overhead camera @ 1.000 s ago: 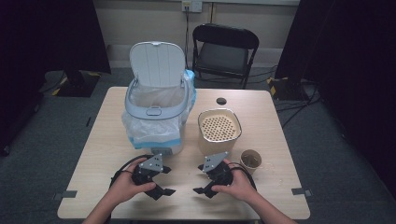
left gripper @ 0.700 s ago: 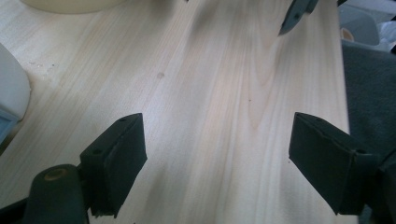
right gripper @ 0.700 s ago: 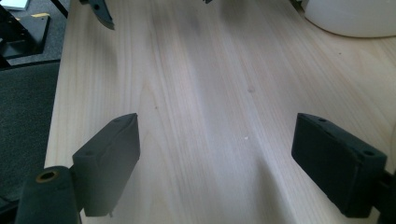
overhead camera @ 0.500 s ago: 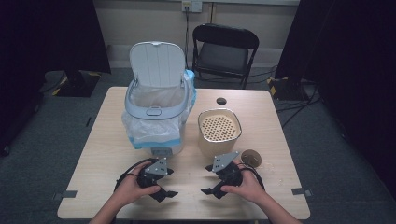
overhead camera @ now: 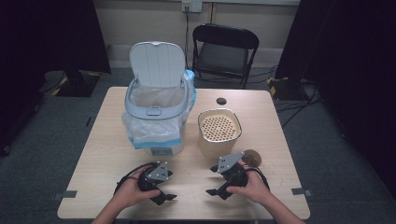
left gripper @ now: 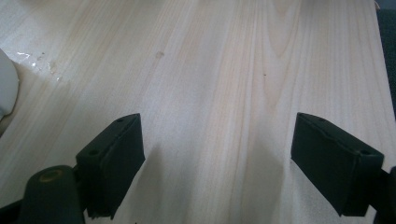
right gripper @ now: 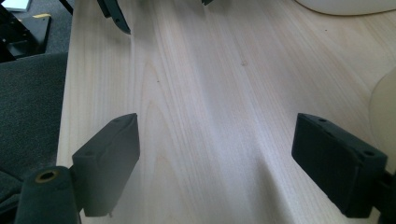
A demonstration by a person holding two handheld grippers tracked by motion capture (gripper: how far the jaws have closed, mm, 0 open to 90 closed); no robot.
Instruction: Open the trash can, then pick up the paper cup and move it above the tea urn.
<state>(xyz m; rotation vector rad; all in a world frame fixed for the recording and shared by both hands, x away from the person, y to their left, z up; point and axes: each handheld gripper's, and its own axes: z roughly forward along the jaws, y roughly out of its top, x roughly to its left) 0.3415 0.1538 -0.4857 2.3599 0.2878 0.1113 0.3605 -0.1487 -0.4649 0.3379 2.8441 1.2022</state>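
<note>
Left gripper (overhead camera: 161,196) at counter's (overhead camera: 98,140) 7 o'clock, jaws parted, just been opening, nothing between, bare wood below. Lidded bin (overhead camera: 156,116) at its 12 o'clock, well apart. Right gripper (overhead camera: 223,189) at 5 o'clock, jaws released, empty; perforated container (overhead camera: 219,130) near, at its 12 o'clock.

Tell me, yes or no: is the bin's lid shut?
No. In the high view the bin has its lid standing upright at the back, and the white bag lining its open top shows.
</note>
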